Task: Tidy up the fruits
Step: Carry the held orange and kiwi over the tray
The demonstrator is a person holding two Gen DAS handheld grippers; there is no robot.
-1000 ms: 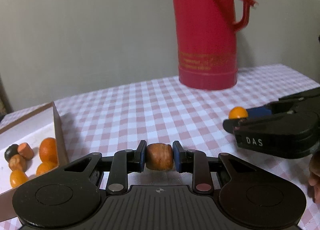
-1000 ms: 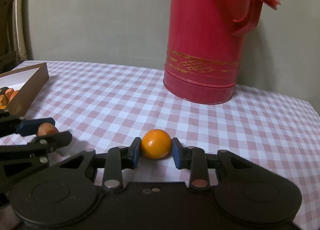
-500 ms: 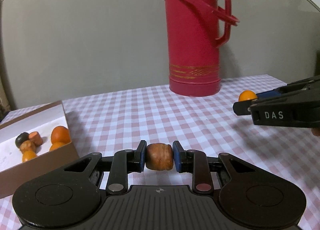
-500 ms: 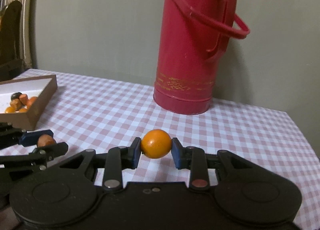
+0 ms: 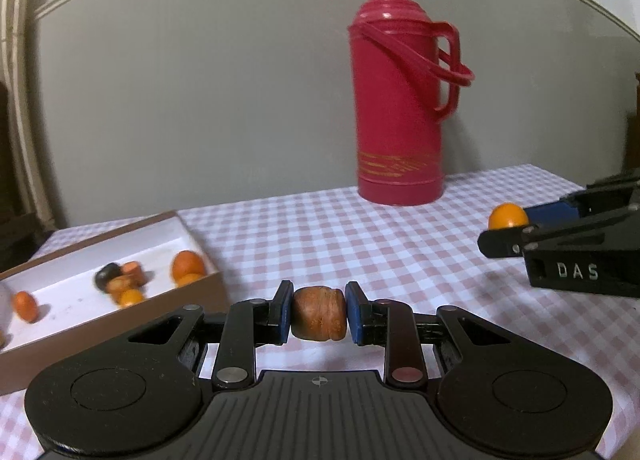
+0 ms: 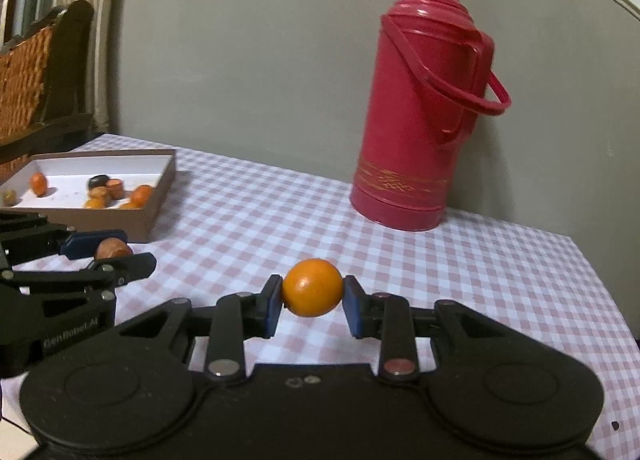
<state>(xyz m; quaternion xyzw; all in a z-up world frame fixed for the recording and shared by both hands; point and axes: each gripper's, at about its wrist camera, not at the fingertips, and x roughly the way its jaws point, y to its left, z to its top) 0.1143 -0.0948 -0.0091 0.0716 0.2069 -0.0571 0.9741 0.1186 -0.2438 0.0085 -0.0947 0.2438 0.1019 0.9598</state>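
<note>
My left gripper (image 5: 318, 314) is shut on a brown ridged fruit (image 5: 319, 313) and holds it above the checked tablecloth. It also shows at the left of the right wrist view (image 6: 114, 252). My right gripper (image 6: 312, 302) is shut on a round orange fruit (image 6: 313, 293), also held above the cloth. That gripper shows at the right edge of the left wrist view (image 5: 506, 220). A brown box with a white inside (image 5: 202, 288) lies to the left and holds several small orange, brown and dark fruits (image 5: 120, 280). The box also shows in the right wrist view (image 6: 160, 188).
A tall red thermos flask (image 5: 400, 108) stands at the back of the table against the grey wall; it also shows in the right wrist view (image 6: 424, 100). A wicker and dark wood piece (image 6: 36, 72) stands beyond the table's far left. The table's right edge (image 6: 600, 280) is near.
Both grippers have risen and drawn back from the flask with their fruits still held. The box and the whole flask have come into fuller view.
</note>
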